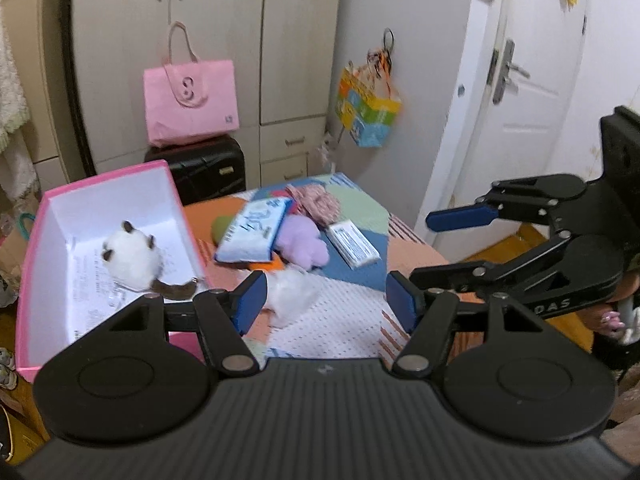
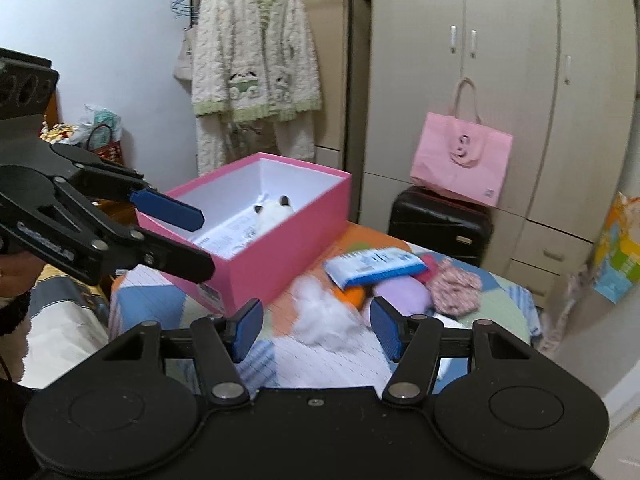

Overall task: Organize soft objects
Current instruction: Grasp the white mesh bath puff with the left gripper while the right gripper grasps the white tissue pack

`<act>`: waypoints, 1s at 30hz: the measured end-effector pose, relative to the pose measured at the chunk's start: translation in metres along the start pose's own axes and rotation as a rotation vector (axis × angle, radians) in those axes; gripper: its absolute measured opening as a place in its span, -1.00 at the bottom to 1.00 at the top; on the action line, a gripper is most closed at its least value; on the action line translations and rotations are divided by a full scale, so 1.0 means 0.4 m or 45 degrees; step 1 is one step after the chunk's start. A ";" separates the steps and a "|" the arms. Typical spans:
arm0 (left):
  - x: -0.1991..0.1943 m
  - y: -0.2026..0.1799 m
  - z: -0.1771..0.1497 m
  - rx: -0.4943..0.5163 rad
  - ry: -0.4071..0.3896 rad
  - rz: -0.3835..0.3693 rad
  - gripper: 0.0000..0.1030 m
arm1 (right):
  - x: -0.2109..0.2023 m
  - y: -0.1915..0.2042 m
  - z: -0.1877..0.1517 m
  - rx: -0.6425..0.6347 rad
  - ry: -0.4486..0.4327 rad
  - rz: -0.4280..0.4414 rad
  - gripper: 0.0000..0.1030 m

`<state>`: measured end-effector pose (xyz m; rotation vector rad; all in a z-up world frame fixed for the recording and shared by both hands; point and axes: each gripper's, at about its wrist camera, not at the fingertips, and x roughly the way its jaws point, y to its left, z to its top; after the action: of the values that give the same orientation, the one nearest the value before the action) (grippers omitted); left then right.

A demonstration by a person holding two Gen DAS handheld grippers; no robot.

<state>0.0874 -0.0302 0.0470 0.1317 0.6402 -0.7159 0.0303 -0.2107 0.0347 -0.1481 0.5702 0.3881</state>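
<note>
One plush cat (image 2: 272, 210) sits half-hidden, seemingly, inside pink box (image 2: 256, 240).

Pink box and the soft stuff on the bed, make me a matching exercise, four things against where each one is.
Things:
1. plush cat
2. white fluff
3. pink bag
4. robe

Places:
A. on the black suitcase
B. hanging by the wall
C. inside the pink box
D. loose on the bed, in front of both open grippers

Pairs: 1-C, 2-D, 3-A, 4-B
</note>
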 end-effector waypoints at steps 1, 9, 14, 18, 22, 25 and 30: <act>0.014 -0.011 0.000 0.016 0.015 -0.001 0.26 | -0.004 -0.006 -0.008 0.007 -0.002 -0.009 0.26; 0.120 -0.044 -0.013 0.023 0.032 0.061 0.26 | -0.008 -0.088 -0.061 0.062 -0.023 -0.069 0.28; 0.170 -0.029 -0.038 -0.079 -0.008 0.079 0.26 | 0.017 -0.130 -0.089 0.101 -0.045 -0.069 0.28; 0.206 -0.022 -0.049 -0.101 -0.028 0.134 0.26 | 0.043 -0.162 -0.107 0.117 -0.061 -0.070 0.29; 0.247 -0.033 -0.062 -0.089 -0.033 0.181 0.26 | 0.084 -0.192 -0.124 0.136 -0.065 -0.105 0.29; 0.274 -0.049 -0.073 -0.073 -0.041 0.240 0.26 | 0.116 -0.211 -0.134 0.163 -0.078 -0.114 0.29; 0.321 -0.058 -0.086 -0.061 -0.090 0.366 0.26 | 0.171 -0.238 -0.148 0.182 -0.101 -0.111 0.29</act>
<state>0.1288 -0.1098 -0.0537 0.1503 0.5562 -0.4259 0.0916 -0.2907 -0.0495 -0.0197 0.5095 0.2663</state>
